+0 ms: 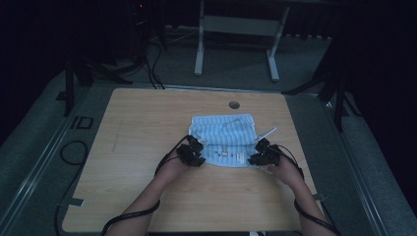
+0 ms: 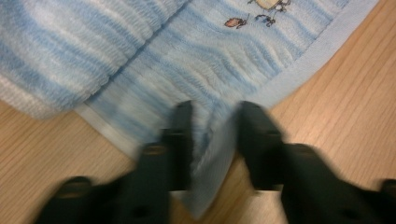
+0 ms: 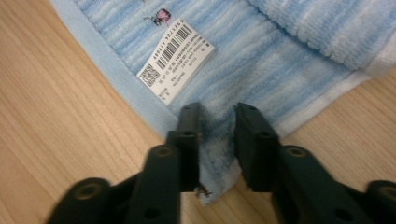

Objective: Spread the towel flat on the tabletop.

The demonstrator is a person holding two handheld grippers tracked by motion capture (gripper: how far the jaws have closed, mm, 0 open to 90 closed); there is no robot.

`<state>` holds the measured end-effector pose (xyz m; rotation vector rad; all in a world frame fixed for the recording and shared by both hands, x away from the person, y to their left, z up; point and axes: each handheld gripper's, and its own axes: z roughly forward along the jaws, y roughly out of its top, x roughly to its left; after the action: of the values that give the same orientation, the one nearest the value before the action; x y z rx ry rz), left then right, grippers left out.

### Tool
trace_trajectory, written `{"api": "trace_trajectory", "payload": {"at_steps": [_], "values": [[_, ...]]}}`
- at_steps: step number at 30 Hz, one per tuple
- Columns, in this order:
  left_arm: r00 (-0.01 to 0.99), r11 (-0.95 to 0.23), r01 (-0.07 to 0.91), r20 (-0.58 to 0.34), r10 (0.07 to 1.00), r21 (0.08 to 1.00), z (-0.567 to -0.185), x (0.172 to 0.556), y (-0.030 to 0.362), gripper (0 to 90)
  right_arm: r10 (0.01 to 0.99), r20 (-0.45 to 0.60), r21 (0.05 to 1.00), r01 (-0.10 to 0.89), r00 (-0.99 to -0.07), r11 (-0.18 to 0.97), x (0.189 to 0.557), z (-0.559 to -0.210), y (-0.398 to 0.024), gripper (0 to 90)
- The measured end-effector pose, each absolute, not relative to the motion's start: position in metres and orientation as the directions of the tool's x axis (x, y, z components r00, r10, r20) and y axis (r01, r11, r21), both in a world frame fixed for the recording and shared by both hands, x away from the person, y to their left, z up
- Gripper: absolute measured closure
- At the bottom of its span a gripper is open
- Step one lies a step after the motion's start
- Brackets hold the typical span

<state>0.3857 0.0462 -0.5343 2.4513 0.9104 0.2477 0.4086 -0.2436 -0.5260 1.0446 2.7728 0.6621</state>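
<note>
Towel (image 1: 223,140), blue-and-white striped terry with a plain pale-blue hem, lies partly folded on the wooden table (image 1: 147,147), right of centre and toward the near half. Its far portion is doubled over into a thicker layer; the near portion lies single and flat.

Left gripper (image 1: 193,151) sits at the towel's near-left corner. In the left gripper view its jaws stand either side of a raised ridge of the corner (image 2: 212,154), cloth bunched between them and the pads pressing on it: pinching the towel. The view is blurred near the jaws.

Right gripper (image 1: 263,153) sits at the near-right corner. In the right gripper view its jaws likewise grip a pinched-up fold of the corner (image 3: 217,158), fabric squeezed between the pads.

Labelling: a white rectangular tag (image 3: 176,59) lies on the towel face just beyond the right gripper. It carries a barcode with a digit string above it, a QR-type square code at one end, and several lines of small print. None of the digits or print can be read with confidence. No brand name can be made out.

Decoration: small embroidered motifs (image 2: 268,7) in brown and orange lie on the towel near the hem; a further small pink motif (image 3: 161,16) sits beside the tag. Their subject cannot be told.
</note>
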Motion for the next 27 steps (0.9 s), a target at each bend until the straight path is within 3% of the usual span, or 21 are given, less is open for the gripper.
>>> {"api": "trace_trajectory", "payload": {"at_steps": [3, 9, 14, 27], "values": [[0.777, -0.667, 0.548, -0.011, 0.63, 0.505, -0.533, 0.384, 0.042, 84.7, 0.627, 0.04, 0.426, 0.581, -0.778, 0.693, 0.406, -0.525, -0.239, 86.6], [0.779, -0.65, 0.554, -0.048, 0.625, 0.52, -0.52, 0.373, 0.051, 85.2, 0.62, 0.026, 0.424, 0.57, -0.784, 0.703, 0.4, -0.521, -0.239, 87.8], [0.798, -0.662, 0.531, -0.051, 0.6, 0.528, -0.501, 0.352, 0.055, 85.1, 0.601, 0.016, 0.48, 0.534, -0.799, 0.697, 0.378, -0.505, -0.243, 87.9], [0.876, -0.701, 0.455, -0.133, 0.464, 0.549, -0.485, 0.253, 0.06, 84.5, 0.537, -0.018, 0.566, 0.434, -0.844, 0.701, 0.263, -0.478, -0.262, 87.7]]}}
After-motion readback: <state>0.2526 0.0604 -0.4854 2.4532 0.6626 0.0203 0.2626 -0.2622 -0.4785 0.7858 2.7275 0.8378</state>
